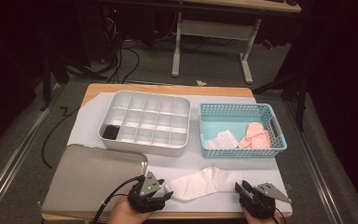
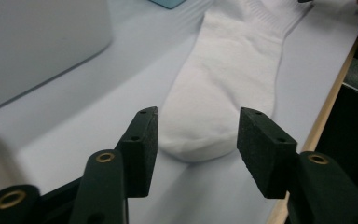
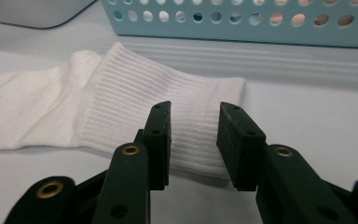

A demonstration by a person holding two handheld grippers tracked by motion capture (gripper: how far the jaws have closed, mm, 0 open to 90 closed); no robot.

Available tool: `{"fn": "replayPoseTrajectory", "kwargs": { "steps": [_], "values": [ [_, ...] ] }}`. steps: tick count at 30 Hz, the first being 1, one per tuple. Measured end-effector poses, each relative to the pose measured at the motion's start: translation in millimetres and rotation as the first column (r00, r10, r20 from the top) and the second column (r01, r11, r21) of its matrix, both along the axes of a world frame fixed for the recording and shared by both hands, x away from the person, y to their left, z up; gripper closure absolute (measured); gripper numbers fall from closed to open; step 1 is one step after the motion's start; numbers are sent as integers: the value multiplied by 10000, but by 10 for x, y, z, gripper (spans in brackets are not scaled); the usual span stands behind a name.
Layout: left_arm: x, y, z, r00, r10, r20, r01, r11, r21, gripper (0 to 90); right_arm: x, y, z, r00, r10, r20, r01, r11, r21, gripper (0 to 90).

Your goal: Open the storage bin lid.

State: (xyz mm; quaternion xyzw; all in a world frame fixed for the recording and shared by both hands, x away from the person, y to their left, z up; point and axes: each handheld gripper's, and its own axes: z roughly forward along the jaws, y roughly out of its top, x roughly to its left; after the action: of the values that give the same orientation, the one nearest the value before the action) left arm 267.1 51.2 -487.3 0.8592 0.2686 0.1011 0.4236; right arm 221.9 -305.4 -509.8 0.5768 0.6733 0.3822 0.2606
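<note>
A white sock (image 1: 205,183) lies flat on the pale mat near the table's front edge, toe to the left and ribbed cuff to the right. My left gripper (image 1: 166,194) is at the toe end, open. In the left gripper view the toe of the sock (image 2: 223,84) lies just ahead of and between my left gripper (image 2: 198,135) jaws, with no pad touching it. My right gripper (image 1: 240,188) is at the cuff end. In the right gripper view my right gripper (image 3: 194,135) stands open over the ribbed cuff (image 3: 121,102), its pads apart from the fabric.
A white compartment box (image 1: 144,95) stands behind, with a black item (image 1: 110,132) in its front left cell. A teal basket (image 1: 235,106) at the right holds a white sock (image 1: 223,139) and a pink sock (image 1: 256,136). A grey lid (image 1: 93,175) lies front left.
</note>
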Motion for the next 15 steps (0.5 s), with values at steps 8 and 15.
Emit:
{"fn": "replayPoseTrajectory", "kwargs": {
  "steps": [8,15],
  "values": [
    [-4,-343,-138,10000,8,-50,-2,9940,1090,641,2,-38,-31,10000,43,72,-44,9998,169,650],
    [-41,-366,-183,10000,-84,32,80,9952,979,811,26,-51,-45,9999,61,113,-62,9999,161,634]
  ]
}}
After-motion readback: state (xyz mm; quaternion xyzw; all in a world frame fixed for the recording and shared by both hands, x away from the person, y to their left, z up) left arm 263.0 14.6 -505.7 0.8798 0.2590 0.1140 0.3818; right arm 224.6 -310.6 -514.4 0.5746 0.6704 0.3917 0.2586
